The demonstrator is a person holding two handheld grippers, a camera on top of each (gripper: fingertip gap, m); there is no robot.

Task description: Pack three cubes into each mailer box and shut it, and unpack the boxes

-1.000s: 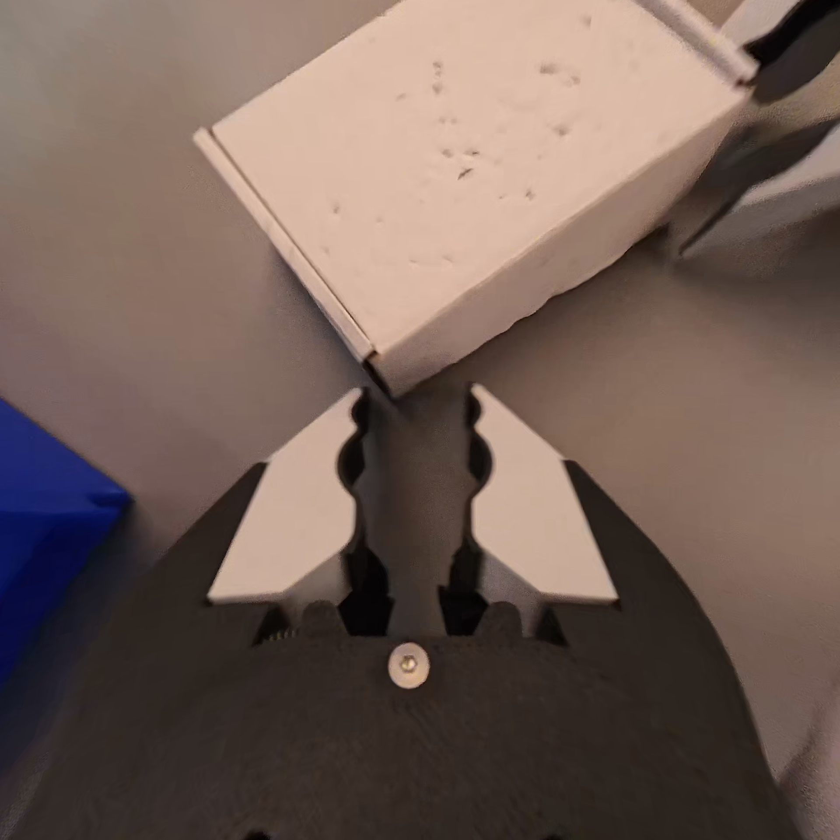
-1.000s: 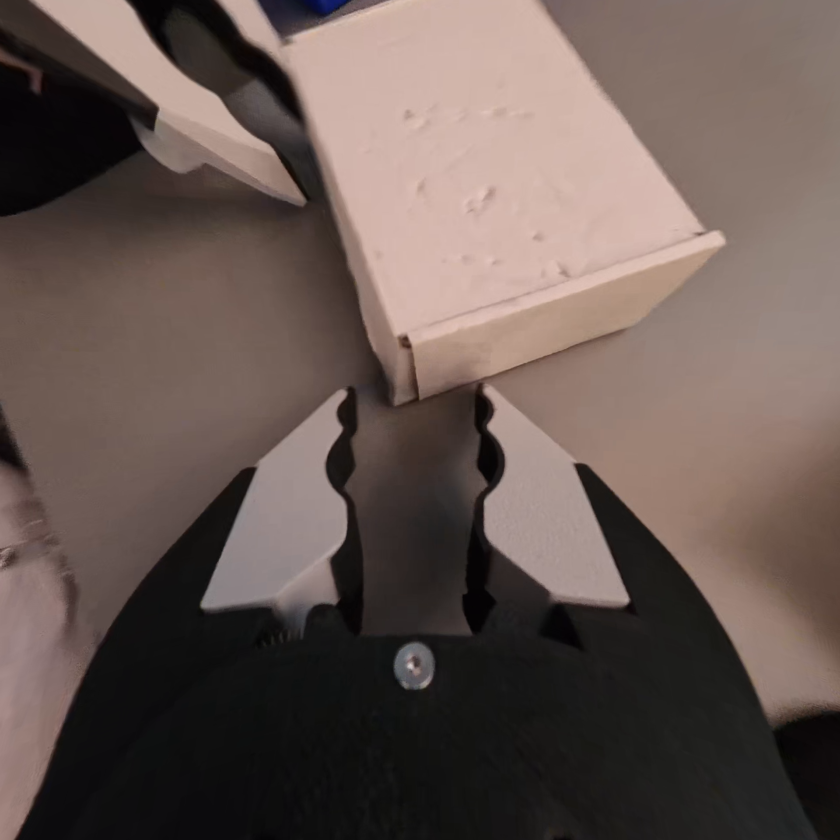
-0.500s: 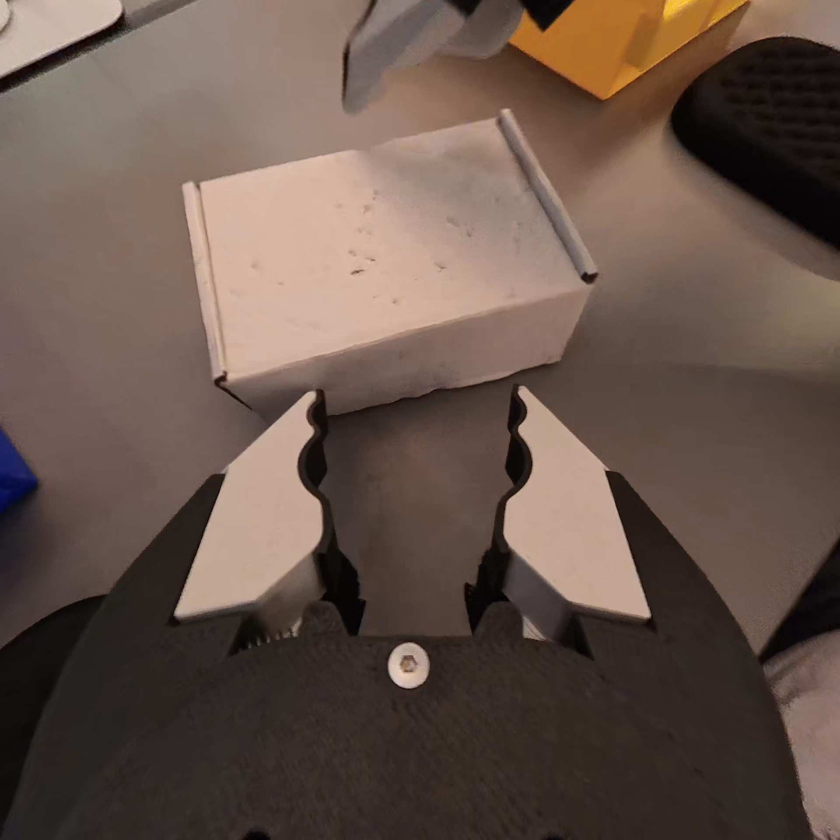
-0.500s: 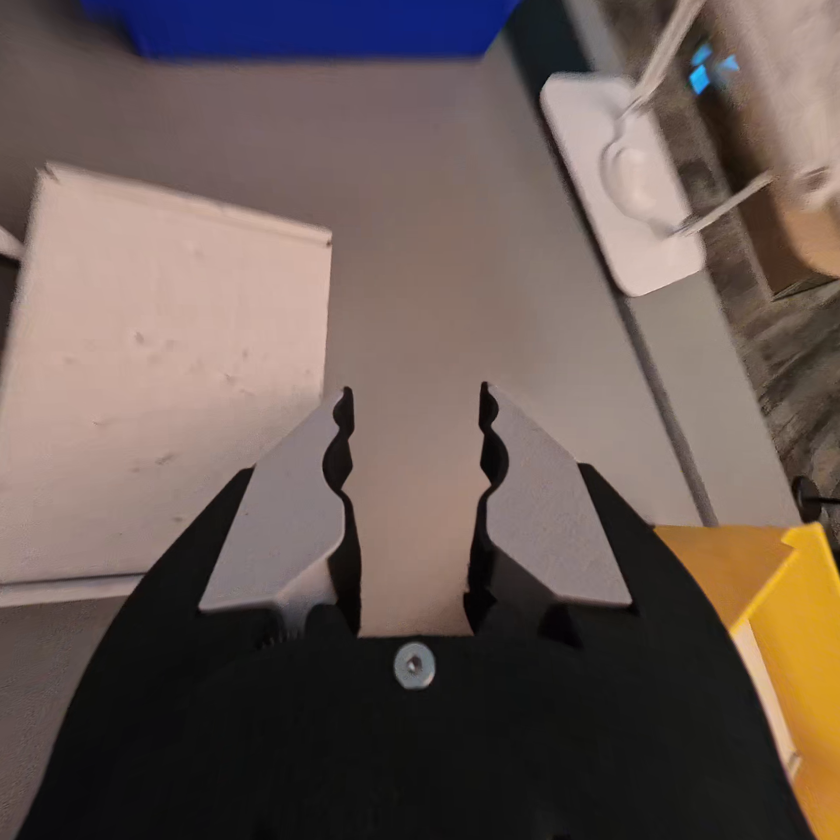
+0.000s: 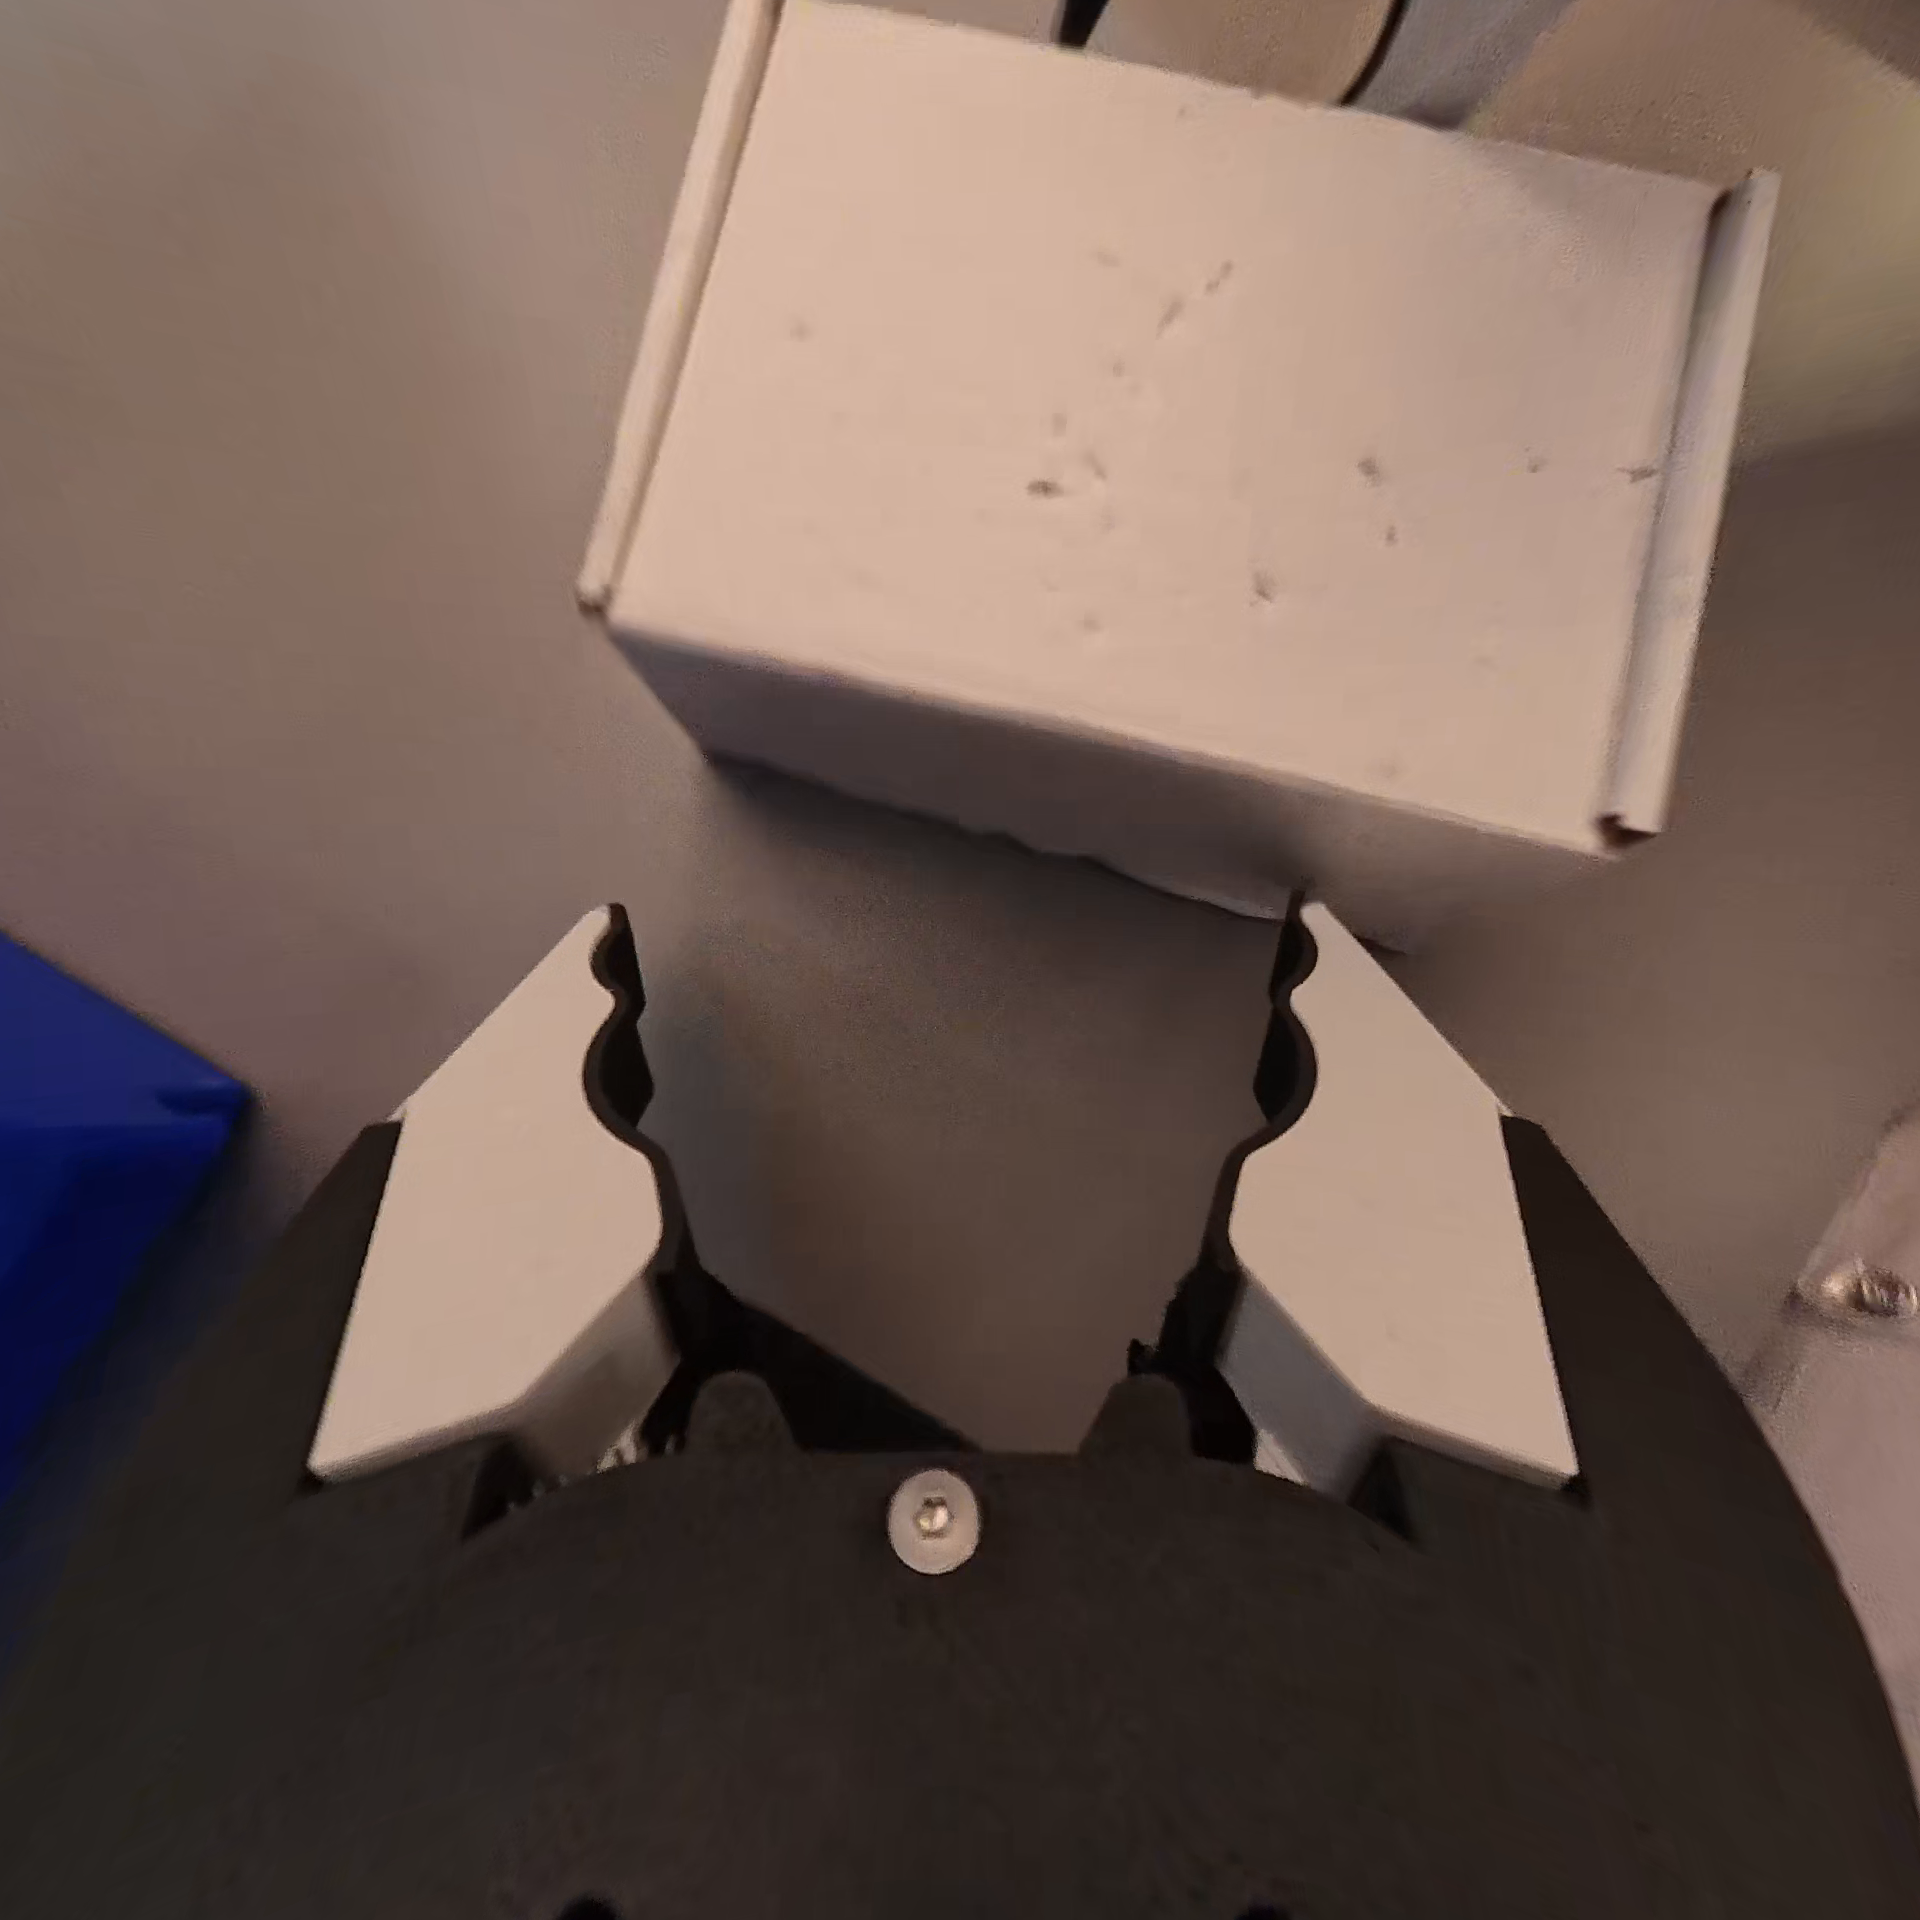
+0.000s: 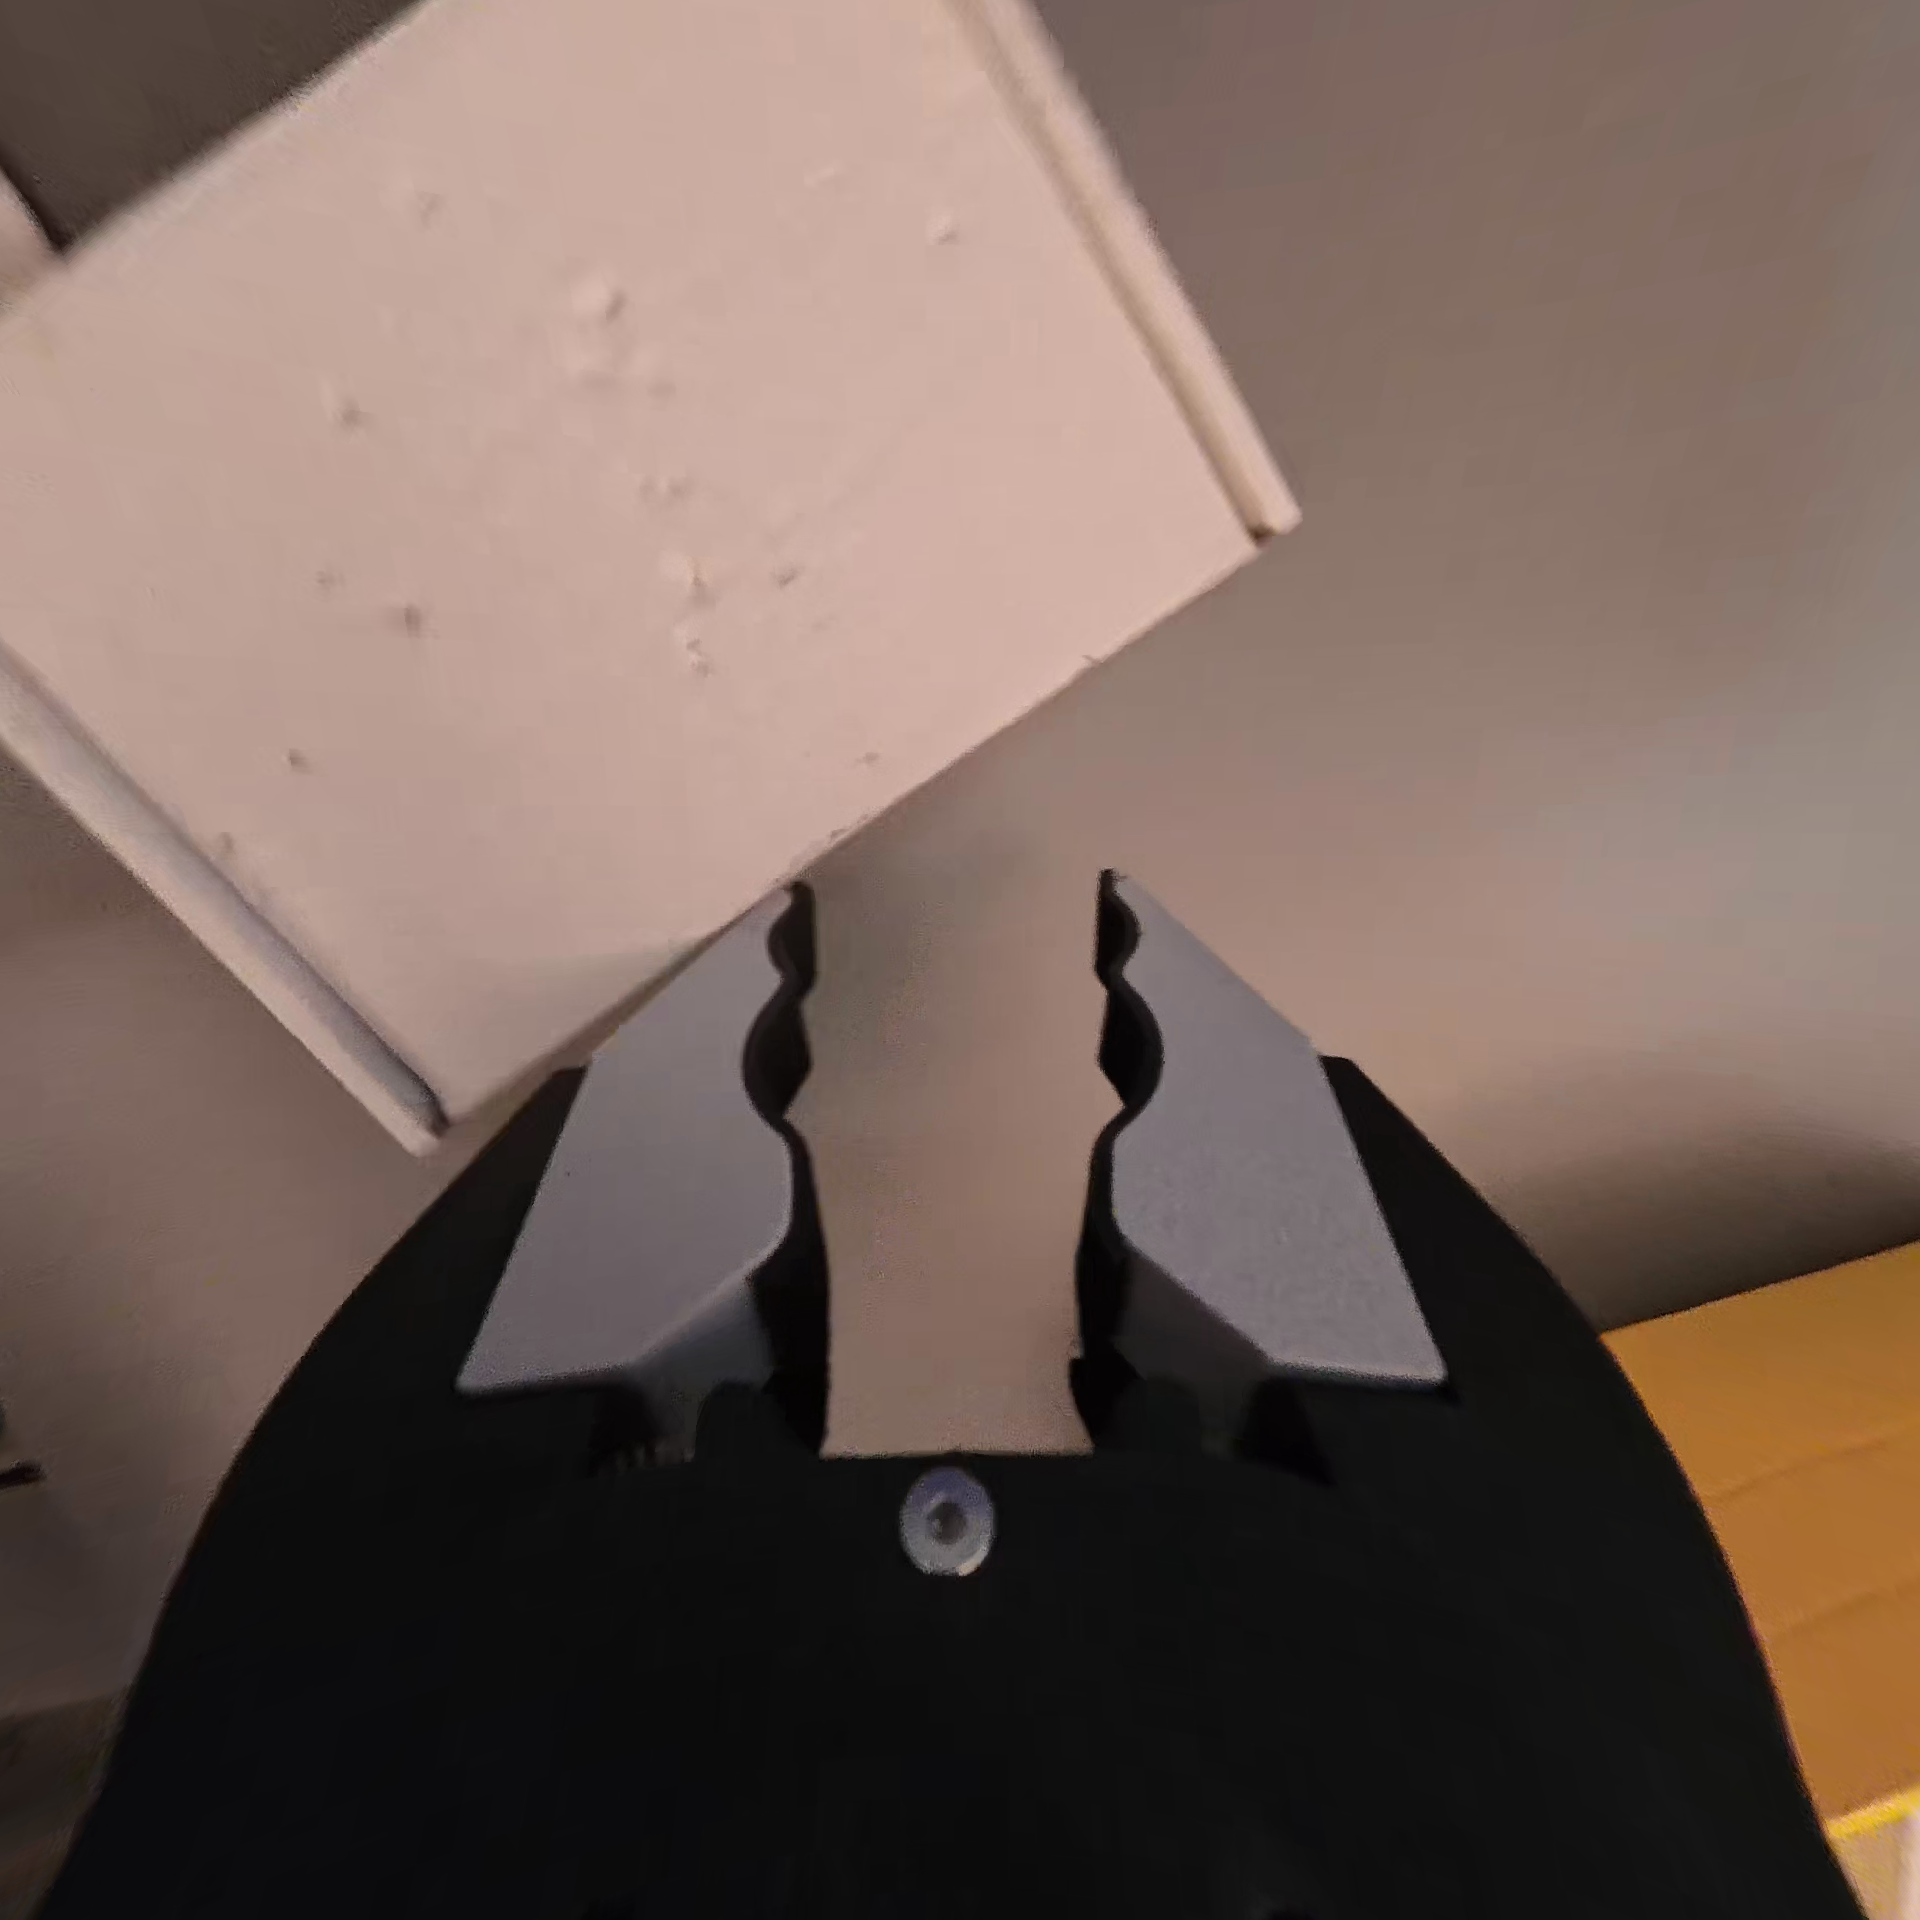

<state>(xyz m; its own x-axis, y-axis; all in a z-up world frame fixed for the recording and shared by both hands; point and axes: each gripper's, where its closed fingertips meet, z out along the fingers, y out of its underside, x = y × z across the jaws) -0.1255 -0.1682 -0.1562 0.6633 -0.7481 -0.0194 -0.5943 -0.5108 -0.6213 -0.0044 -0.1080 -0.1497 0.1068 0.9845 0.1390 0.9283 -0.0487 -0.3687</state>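
Note:
A white mailer box [image 5: 1174, 436] lies shut on the grey table, its lid dented in places. In the left wrist view it sits just beyond my left gripper [image 5: 951, 914], which is wide open and empty; the right fingertip nearly touches the box's near corner. In the right wrist view the same box [image 6: 582, 520] lies up and to the left of my right gripper [image 6: 951, 888], which is open and empty, its left fingertip at the box's near edge. No cubes are in view.
A blue bin [image 5: 83, 1195] is at the left edge of the left wrist view. A yellow bin [image 6: 1787, 1517] is at the lower right of the right wrist view. A grey blurred piece of the other gripper [image 5: 1434, 52] shows beyond the box.
My left gripper has opened wider and moved closer over the box, which now sits to its upper right. My right gripper swung back toward the box, now at its left fingertip.

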